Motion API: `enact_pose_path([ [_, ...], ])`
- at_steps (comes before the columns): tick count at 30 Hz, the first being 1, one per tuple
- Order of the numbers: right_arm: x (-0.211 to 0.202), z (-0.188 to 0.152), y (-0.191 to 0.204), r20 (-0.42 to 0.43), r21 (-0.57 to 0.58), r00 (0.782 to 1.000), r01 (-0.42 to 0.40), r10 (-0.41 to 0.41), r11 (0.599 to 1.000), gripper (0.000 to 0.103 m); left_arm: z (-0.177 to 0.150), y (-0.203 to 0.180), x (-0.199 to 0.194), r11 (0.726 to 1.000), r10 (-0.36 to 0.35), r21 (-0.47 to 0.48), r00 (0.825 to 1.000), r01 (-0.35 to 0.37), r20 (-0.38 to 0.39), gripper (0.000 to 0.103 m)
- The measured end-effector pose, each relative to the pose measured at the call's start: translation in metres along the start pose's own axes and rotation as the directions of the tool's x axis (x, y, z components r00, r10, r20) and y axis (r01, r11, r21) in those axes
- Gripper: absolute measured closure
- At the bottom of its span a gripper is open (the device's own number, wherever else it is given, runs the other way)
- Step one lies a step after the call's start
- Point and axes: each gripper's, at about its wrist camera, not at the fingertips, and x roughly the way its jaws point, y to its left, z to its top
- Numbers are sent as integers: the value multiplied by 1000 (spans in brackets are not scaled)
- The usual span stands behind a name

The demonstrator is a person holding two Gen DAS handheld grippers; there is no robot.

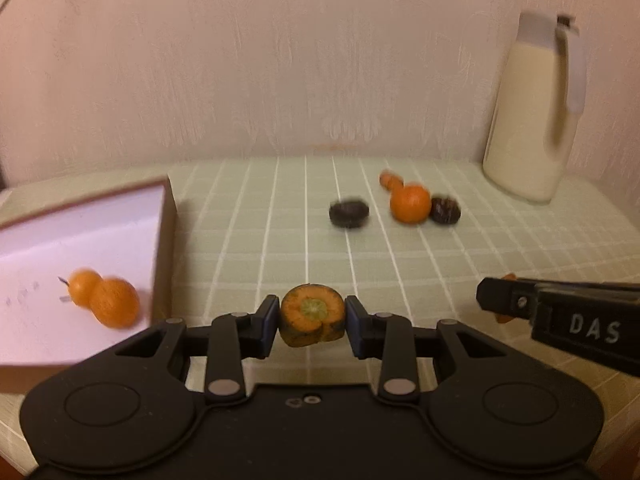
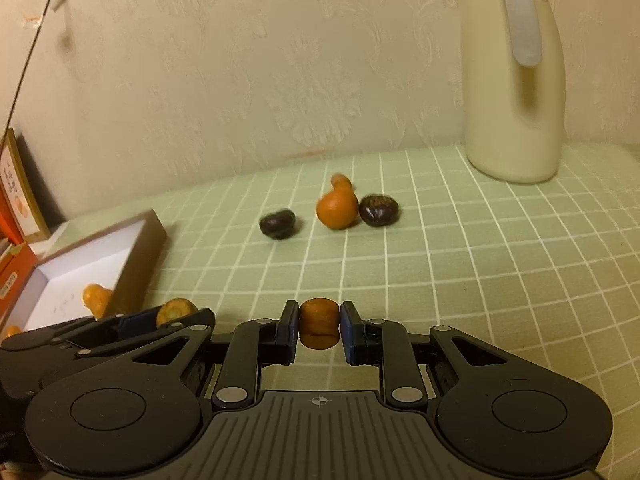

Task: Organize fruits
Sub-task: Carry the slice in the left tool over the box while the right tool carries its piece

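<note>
Presently catalogued, item by item. Left gripper (image 1: pixel 312 322): jaws closed on an orange fruit piece (image 1: pixel 313 320), its cut face with greenish centre turned toward the camera, held above the checked tablecloth (image 1: pixel 248 240). Right gripper (image 2: pixel 319 326): pads pressed on a small brownish-orange fruit piece (image 2: pixel 319 322), likewise held clear of the cloth. Open box (image 1: pixel 164 240): set at the left, white inside, brown-walled; a gourd-shaped orange fruit (image 1: pixel 104 298) is lodged within, near the right wall. Loose on the cloth, toward the back wall: a dark fruit (image 1: pixel 349 213) standing alone; a second gourd-shaped orange fruit (image 1: pixel 408 202) with a second dark fruit (image 1: pixel 445 210) touching it, or so the blurred view suggests. Cream jug (image 1: pixel 528 120): placed at the far right corner. Between the box wall and the loose fruit a broad strip of cloth is left bare.
</note>
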Motion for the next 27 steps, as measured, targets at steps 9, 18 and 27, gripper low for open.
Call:
enact_pose_path([
  [9, -24, 13, 44, 103, -54, 991, -81, 87, 995, 81, 18, 41, -56, 998, 56, -29, 990, -52, 129, 77],
  [18, -40, 9, 118, 151, -169, 961, -205, 231, 964, 81, 12, 103, -104, 983, 166, -106, 971, -149, 174, 77],
  [27, -31, 2, 187, 168, -290, 926, -282, 338, 915, 81, 6, 176, -135, 935, 320, -219, 931, -280, 175, 77],
])
